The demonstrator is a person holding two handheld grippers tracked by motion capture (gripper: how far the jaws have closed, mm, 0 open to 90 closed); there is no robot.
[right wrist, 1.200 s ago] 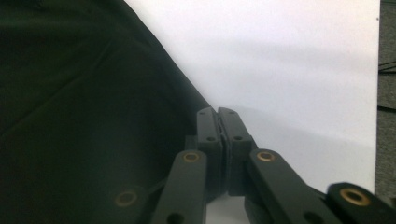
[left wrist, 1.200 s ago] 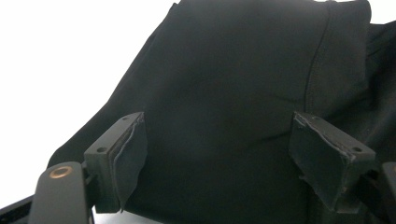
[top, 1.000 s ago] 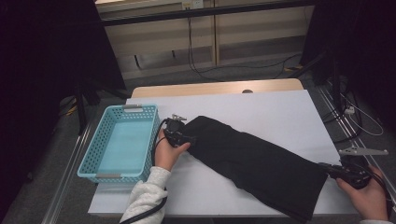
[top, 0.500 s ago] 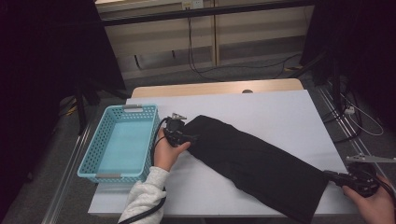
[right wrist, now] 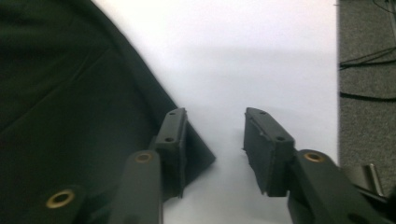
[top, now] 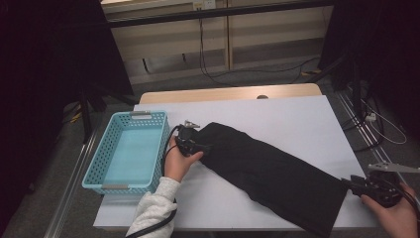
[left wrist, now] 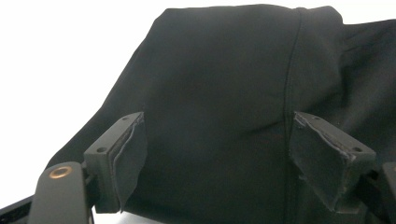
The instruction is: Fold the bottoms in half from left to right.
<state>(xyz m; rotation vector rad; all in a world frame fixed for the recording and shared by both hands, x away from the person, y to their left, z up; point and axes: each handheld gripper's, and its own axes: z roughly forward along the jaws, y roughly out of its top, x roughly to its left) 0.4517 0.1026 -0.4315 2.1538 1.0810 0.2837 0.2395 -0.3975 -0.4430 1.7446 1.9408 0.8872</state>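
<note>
A long black cloth (top: 277, 173) lies diagonally across the white table (top: 277, 114). My left gripper (top: 200, 147) rests at the cloth's upper left end. In the left gripper view its jaws (left wrist: 217, 140) stand wide apart over the dark fabric (left wrist: 224, 70), and the pads do not press on it. My right gripper (top: 349, 184) sits at the cloth's lower right end near the table's front right corner. Its jaws (right wrist: 212, 135) have just been opening. The cloth's corner (right wrist: 201, 158) lies flat beside the left jaw and reaches slightly into the gap, untouched by the pads.
A light blue plastic basket (top: 94, 168) stands at the table's left edge, just left of my left hand, with nothing in it. Grey carpet with cables (right wrist: 369, 60) lies past the table's right edge. Bare white table stretches behind the cloth.
The right gripper's jaws have opened and let go of the cloth's corner, which now lies flat. The right hand shifted slightly toward the front right. The left hand stayed still.
</note>
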